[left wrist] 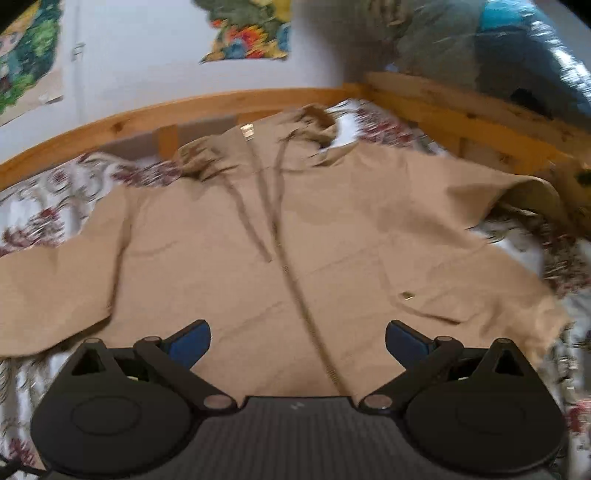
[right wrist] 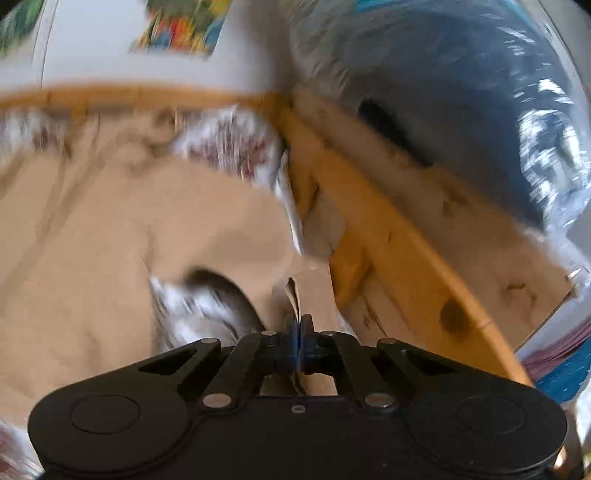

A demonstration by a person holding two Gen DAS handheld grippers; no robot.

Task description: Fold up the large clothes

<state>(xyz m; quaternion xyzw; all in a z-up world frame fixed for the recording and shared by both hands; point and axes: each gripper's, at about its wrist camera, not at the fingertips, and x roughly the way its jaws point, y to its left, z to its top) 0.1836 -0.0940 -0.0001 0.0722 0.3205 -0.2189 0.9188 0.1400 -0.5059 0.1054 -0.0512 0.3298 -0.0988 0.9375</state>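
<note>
The right gripper (right wrist: 298, 326) is pinching its jaws together on a thin fold of tan cloth, an edge of the jacket (right wrist: 92, 229), which is sticking up between the blue pads (right wrist: 294, 343). Just beyond it, the cloth is bunching near the right side of the bed, close to the wooden bed frame (right wrist: 391, 236); this view is blurred, so which part of the jacket is being held is hard to tell.

The left gripper (left wrist: 297, 338) is hanging over the lower front of the jacket (left wrist: 258, 240) with its jaws standing wide apart and nothing between them. Ahead of it, the tan jacket is lying spread face up on the flowered bedsheet (left wrist: 44, 206), with its hood (left wrist: 314, 122) toward the far edge of the bed and its zipper (left wrist: 291, 280) running down the middle. One sleeve is reaching toward the left edge of the bed, and the other toward the right edge. The wooden bed frame (left wrist: 155, 110) is running along the far edge, with a white wall (left wrist: 147, 55) behind it carrying colourful posters (left wrist: 251, 33).
</note>
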